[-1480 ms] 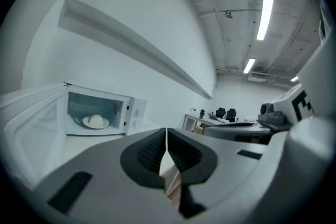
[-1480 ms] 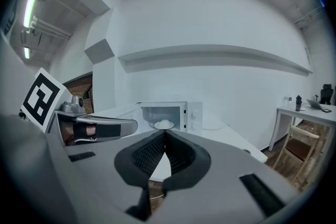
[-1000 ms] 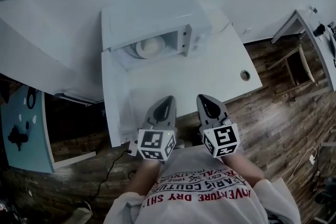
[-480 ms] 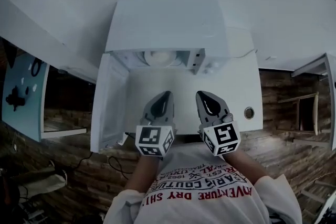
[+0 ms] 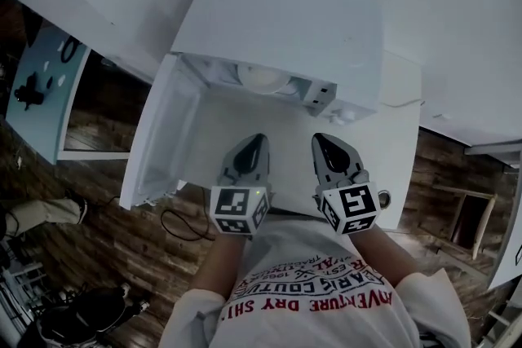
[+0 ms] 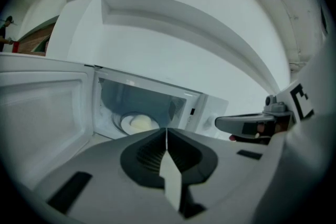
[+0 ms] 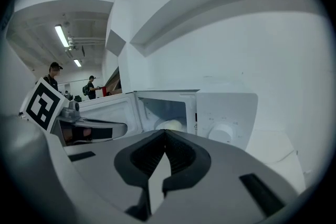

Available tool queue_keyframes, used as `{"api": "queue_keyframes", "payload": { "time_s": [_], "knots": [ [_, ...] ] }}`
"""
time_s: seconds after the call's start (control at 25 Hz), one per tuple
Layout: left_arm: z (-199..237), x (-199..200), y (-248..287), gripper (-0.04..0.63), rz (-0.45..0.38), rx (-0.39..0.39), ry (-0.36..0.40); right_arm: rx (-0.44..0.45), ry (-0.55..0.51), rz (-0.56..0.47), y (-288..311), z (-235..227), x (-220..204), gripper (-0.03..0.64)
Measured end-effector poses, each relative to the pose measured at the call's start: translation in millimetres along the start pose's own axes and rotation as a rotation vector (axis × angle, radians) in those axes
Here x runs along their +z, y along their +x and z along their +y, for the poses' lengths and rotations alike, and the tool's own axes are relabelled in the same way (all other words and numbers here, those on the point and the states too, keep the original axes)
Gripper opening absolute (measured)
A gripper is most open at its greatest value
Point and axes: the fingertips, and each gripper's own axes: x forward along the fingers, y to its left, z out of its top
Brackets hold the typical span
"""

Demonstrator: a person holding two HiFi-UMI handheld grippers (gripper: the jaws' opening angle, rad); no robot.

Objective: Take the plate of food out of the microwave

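The plate of food [image 5: 263, 79] sits inside the open microwave [image 5: 277, 28] on the counter [image 5: 245, 122], its door [image 5: 159, 134] swung left. On the near side, the left claw [image 5: 254, 141] and right claw [image 5: 320, 141] hover side by side, each pressed together, empty.

White table [image 5: 401, 144], dark wood-plank floor [image 5: 114, 253], teal panel [image 5: 39, 94] at far left, black cable [image 5: 174, 222] by the table edge.

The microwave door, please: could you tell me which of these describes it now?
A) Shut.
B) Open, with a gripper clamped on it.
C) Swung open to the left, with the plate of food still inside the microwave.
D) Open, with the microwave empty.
C: the microwave door stands swung open at the left, and the plate of food sits inside the microwave.
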Motion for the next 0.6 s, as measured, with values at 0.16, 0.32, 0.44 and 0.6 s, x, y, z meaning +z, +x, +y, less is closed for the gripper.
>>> {"api": "queue_keyframes", "payload": {
  "time_s": [0.16, 0.32, 0.44, 0.6],
  "knots": [
    [27, -4, 9, 0.012, -0.015, 0.071, -0.039, 0.019, 0.0, 0.028, 22, 3, -6, 0.011],
    [46, -11, 25, 0.012, 0.0, 0.052, -0.14, 0.009, -0.003, 0.044, 43, 6, -10, 0.011],
    [52, -16, 42, 0.012, 0.019, -0.007, -0.187, -0.009, 0.002, 0.072, 56, 4, -17, 0.011],
    [64, -28, 69, 0.014, 0.053, -0.039, -0.245, -0.048, 0.01, 0.099, 70, -1, -22, 0.011]
  ]
}}
